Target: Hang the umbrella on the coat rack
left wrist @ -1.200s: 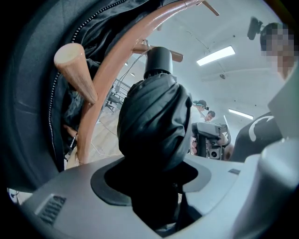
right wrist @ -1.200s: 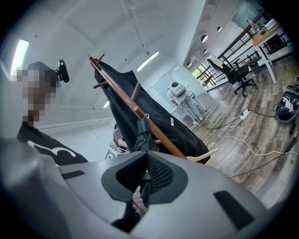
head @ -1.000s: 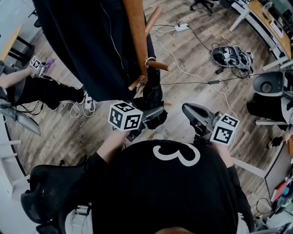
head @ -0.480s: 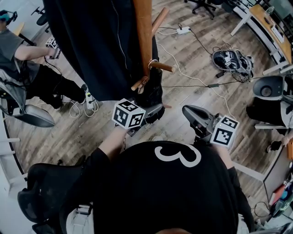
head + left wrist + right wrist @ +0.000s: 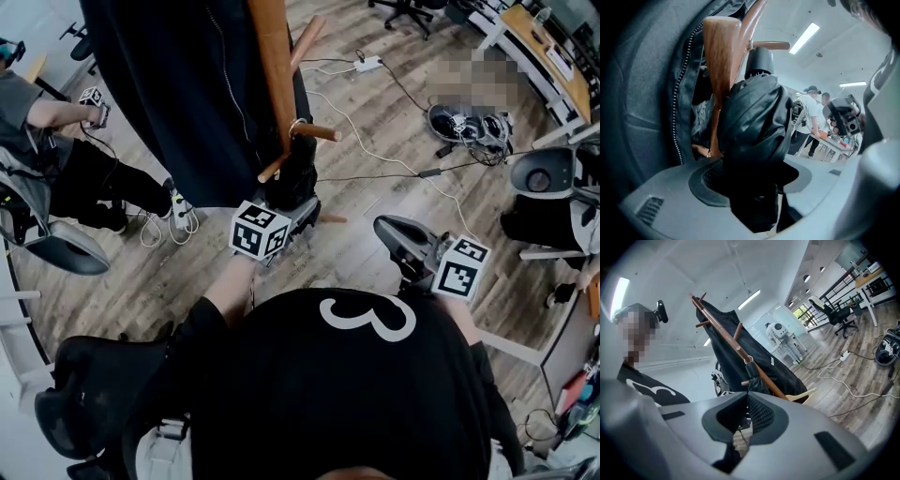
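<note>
Over the plank floor, the folded umbrella was noted pinched in the left gripper against the coat rack, strap apparently over a peg; release was judged next, with the right gripper pressed together, empty.

Black folded umbrella at centre, clamped in the left gripper. Wooden coat rack at 11 o'clock, its peg at 12. Dark zipped jacket at 9. People at 3, far off.
</note>
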